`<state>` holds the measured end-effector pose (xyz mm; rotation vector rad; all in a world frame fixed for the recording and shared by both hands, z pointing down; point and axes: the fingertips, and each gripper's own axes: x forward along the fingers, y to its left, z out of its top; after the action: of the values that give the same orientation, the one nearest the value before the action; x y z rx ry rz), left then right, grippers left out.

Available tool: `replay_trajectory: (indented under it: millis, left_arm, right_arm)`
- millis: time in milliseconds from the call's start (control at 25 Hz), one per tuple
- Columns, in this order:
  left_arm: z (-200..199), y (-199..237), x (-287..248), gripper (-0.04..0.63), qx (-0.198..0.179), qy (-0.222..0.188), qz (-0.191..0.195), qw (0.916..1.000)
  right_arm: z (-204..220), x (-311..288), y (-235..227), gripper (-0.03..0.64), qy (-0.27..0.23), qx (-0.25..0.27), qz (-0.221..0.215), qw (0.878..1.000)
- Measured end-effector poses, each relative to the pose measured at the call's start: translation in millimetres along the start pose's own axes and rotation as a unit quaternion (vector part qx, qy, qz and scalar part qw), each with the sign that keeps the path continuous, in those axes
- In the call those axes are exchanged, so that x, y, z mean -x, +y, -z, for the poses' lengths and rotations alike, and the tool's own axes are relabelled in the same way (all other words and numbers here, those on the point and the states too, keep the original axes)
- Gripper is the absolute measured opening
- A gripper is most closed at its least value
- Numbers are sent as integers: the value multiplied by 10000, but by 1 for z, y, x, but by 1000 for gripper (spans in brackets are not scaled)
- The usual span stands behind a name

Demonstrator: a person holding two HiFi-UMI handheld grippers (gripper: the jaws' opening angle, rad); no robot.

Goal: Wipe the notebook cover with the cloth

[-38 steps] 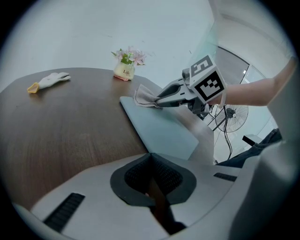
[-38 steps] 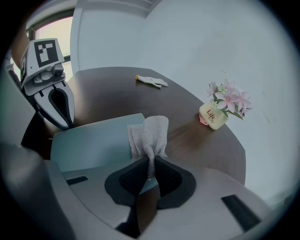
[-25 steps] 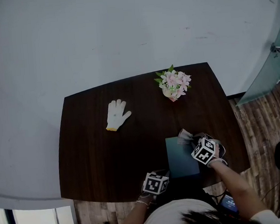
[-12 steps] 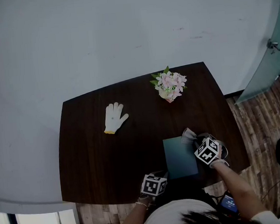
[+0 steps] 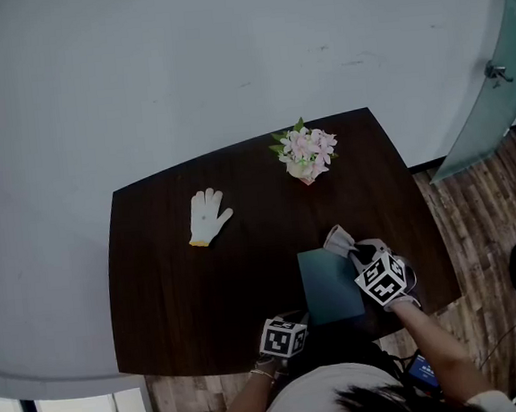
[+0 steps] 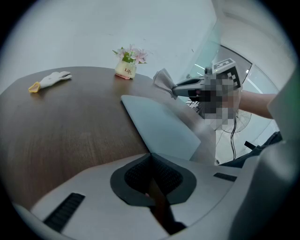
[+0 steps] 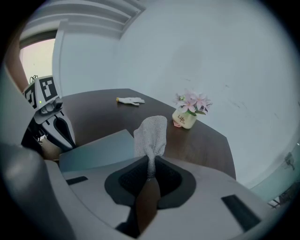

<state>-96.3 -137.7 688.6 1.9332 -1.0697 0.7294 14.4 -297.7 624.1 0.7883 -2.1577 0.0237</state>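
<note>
A teal notebook (image 5: 330,286) lies flat near the table's front edge, also in the left gripper view (image 6: 159,124) and the right gripper view (image 7: 93,150). My right gripper (image 5: 361,256) is shut on a small grey cloth (image 5: 338,237), which sticks out of its jaws (image 7: 150,161) just past the notebook's far right corner. The cloth (image 7: 151,132) hangs in the air, off the cover. My left gripper (image 5: 291,332) is shut at the notebook's near left corner, which runs right into its jaw tips (image 6: 151,157).
A small pot of pink flowers (image 5: 304,153) stands at the back of the dark wooden table (image 5: 175,288). A white glove (image 5: 207,216) lies at the back left. A pale wall rises behind, and a glass panel (image 5: 489,73) stands at right.
My right gripper has carried the cloth a little away from me, from the notebook's far edge to just beyond its far right corner. The left gripper has stayed put.
</note>
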Motion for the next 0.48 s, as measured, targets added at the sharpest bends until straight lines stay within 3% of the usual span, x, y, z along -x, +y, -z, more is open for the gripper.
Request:
replay_trajectory:
  millis: [480]
  left_arm:
    - [1, -1, 1, 18, -11, -64, -1, 10000]
  right_arm:
    - [-38, -11, 85, 48, -283, 702, -889, 9932]
